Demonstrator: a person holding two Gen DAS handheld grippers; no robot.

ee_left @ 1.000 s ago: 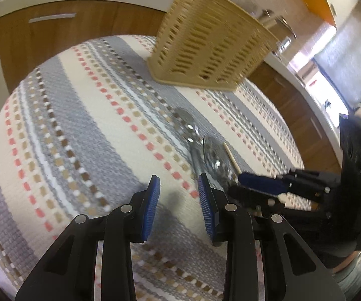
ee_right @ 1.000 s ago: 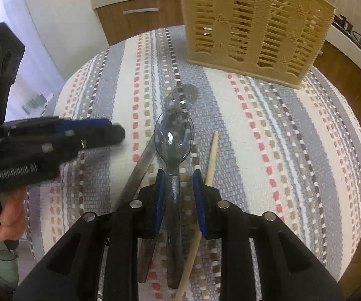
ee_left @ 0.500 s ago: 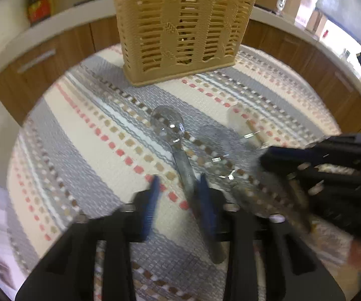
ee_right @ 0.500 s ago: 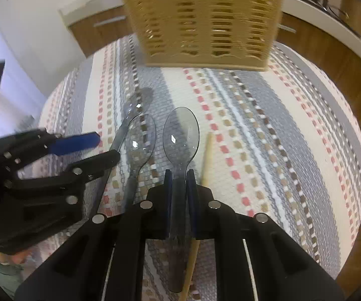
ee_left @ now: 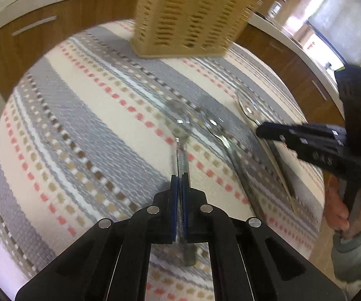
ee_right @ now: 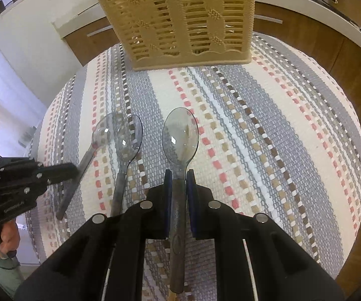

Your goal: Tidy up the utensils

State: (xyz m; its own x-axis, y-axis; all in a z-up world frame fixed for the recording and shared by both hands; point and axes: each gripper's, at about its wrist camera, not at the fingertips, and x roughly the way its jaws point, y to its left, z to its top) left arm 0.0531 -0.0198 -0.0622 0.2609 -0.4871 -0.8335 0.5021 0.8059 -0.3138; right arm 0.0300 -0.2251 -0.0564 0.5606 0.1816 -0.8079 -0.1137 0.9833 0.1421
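Note:
Three clear plastic spoons with grey handles are on a striped woven cloth. My right gripper (ee_right: 179,176) is shut on one spoon (ee_right: 180,135), bowl pointing at the tan slotted utensil basket (ee_right: 180,22). My left gripper (ee_left: 179,183) is shut on the handle of the leftmost spoon (ee_left: 180,125), which also shows in the right wrist view (ee_right: 100,133). The middle spoon (ee_right: 127,138) lies loose between them. A wooden chopstick (ee_left: 279,173) lies under the right gripper.
The round table's cloth (ee_right: 268,130) drops off at its edges. Wooden cabinets and a white counter (ee_left: 55,7) run behind the basket. The right gripper body (ee_left: 331,143) shows at the right of the left wrist view.
My left gripper closed onto the leftmost spoon's handle. My right gripper lifted its spoon off the other two and moved it right, toward the basket.

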